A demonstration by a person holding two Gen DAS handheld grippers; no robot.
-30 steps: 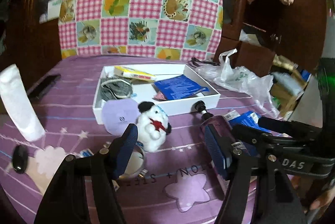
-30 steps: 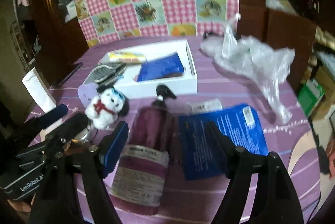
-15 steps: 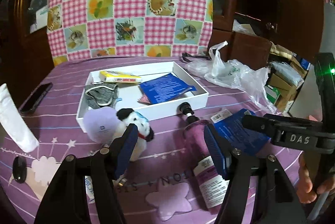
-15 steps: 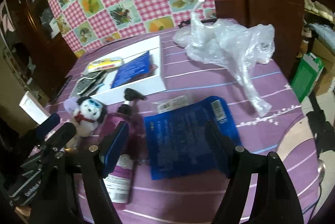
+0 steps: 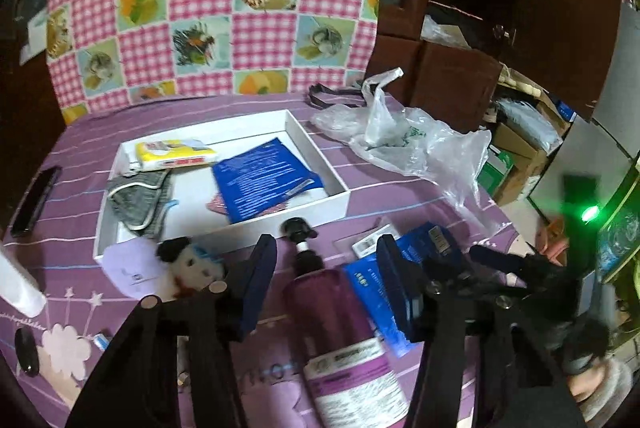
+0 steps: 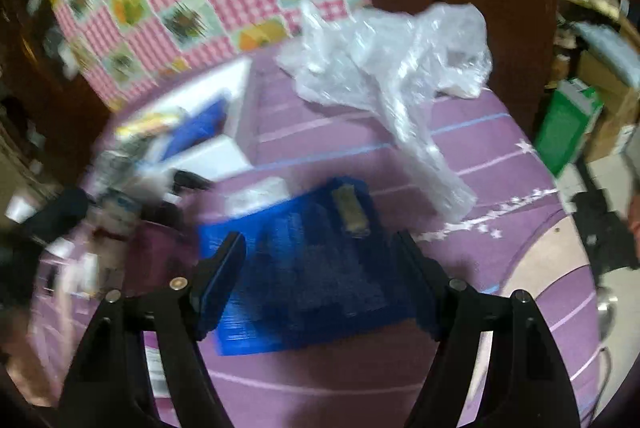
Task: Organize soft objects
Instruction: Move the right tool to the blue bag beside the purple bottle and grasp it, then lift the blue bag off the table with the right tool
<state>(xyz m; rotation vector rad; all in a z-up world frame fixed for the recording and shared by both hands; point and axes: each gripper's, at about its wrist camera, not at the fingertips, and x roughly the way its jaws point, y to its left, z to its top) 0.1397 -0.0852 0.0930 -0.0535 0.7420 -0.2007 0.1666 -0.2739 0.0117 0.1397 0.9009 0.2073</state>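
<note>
A white box [image 5: 316, 154] on the purple tablecloth holds a grey cloth [image 5: 138, 198], a yellow pack [image 5: 172, 154] and a blue packet [image 5: 264, 184]. A small white plush dog [image 5: 192, 266] lies in front of the box, left of my left gripper [image 5: 326, 286], which is open and empty above a purple pump bottle [image 5: 340, 320]. My right gripper [image 6: 324, 276] is open and empty over a second blue packet [image 6: 304, 268]. A crumpled clear plastic bag [image 6: 396, 68] lies beyond it; it also shows in the left wrist view [image 5: 412, 140].
A lilac round pad [image 5: 128, 268] lies by the dog. A white tube [image 5: 18, 288] and a black phone [image 5: 36, 200] are at the left edge. A pink checked cloth [image 5: 216, 0] hangs behind. Boxes [image 6: 568, 124] stand on the floor to the right.
Both grippers have swung to the right. The plush dog has slid to the left of the left view; the blue packet now sits between the right gripper's fingers. The right view is blurred.
</note>
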